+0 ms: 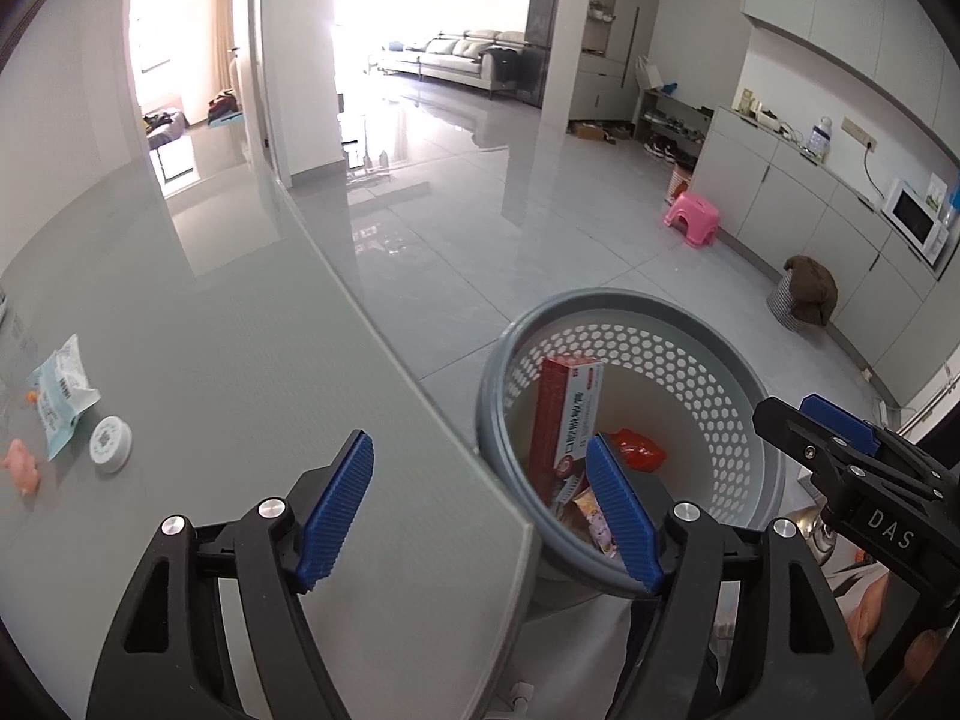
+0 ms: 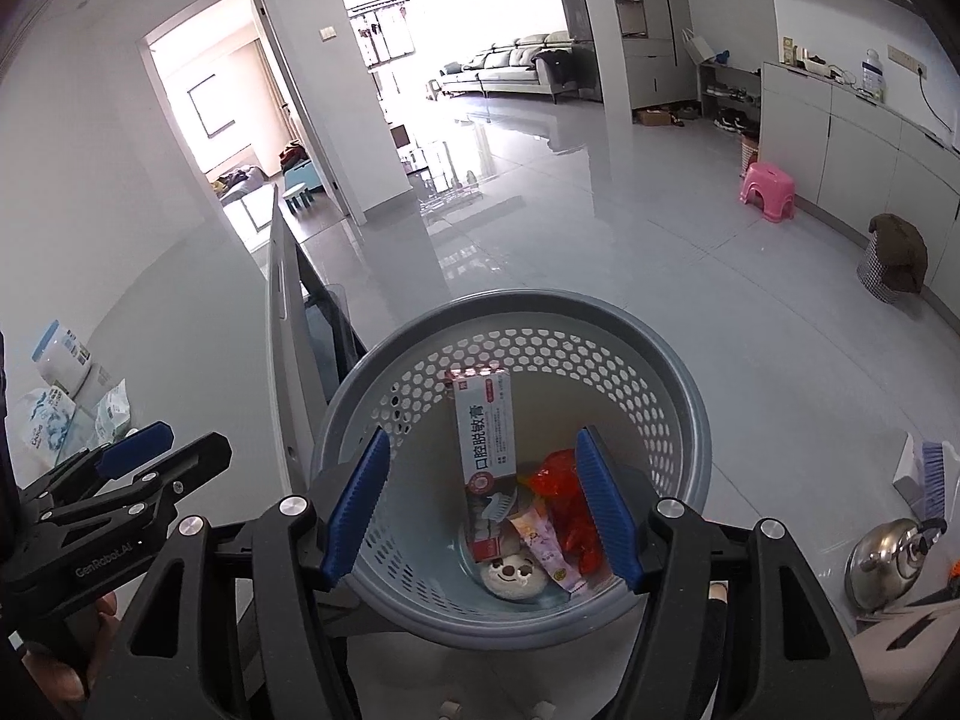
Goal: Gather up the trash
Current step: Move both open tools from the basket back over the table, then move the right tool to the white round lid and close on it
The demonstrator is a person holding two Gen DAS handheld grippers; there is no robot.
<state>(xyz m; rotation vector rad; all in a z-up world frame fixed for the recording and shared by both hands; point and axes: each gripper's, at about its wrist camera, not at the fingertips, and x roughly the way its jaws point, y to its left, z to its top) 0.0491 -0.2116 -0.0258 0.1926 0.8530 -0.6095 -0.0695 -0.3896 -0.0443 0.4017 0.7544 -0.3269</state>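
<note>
Left wrist: is anything held?
— No. Left gripper (image 1: 480,504) and right gripper (image 2: 480,504) both gape empty over the bin (image 2: 672,360). Wrapper (image 1: 60,390) and cap (image 1: 111,443) wait on the table (image 1: 252,360); approach the wrapper low, pinching its edge.

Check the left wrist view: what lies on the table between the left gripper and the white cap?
Nothing: in the left wrist view, bare grey table separates the left gripper from the white cap.

The grey table (image 1: 252,360) carries a torn packet (image 1: 63,393), a white cap (image 1: 111,444) and a pink item (image 1: 23,468); the perforated bin (image 2: 684,420) stands beside its edge.
</note>
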